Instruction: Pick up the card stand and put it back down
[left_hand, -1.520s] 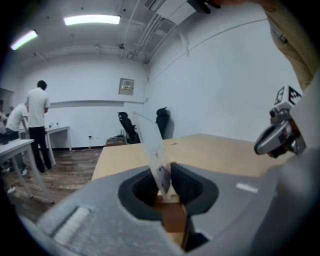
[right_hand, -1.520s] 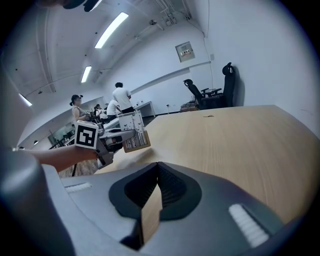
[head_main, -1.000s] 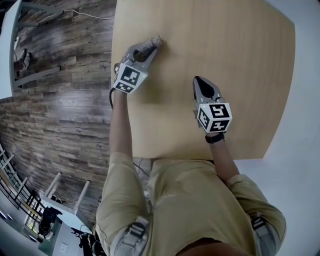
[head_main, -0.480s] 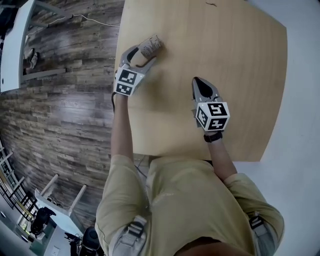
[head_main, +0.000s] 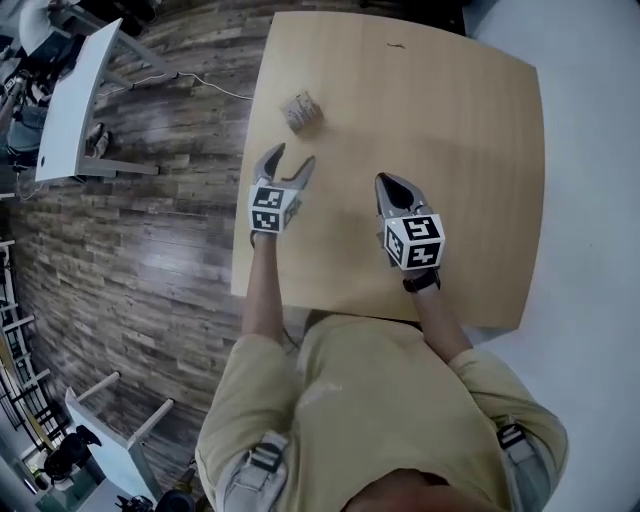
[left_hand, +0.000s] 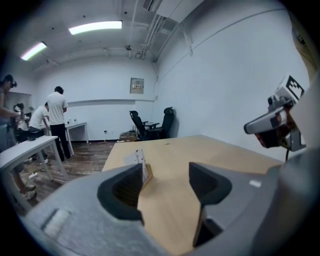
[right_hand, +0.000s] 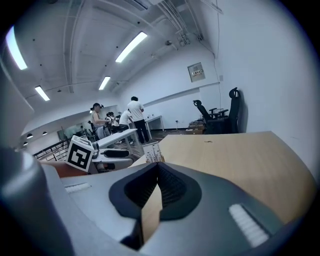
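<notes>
1. Since the card stand rests free on the wooden surface (head_main: 450, 150), the put-down step looks done and the task nearly complete.
2. The left tool (head_main: 291, 158) hovers over the surface near the person's edge, its jaws wide but closing slightly with nothing between them. The right tool (head_main: 392, 185) is clenched on nothing.
3. The card stand (head_main: 300, 109) stands upright beyond the left tool, apart from it. The next move, I judge, calls only for pulling clear without nudging it.
</notes>
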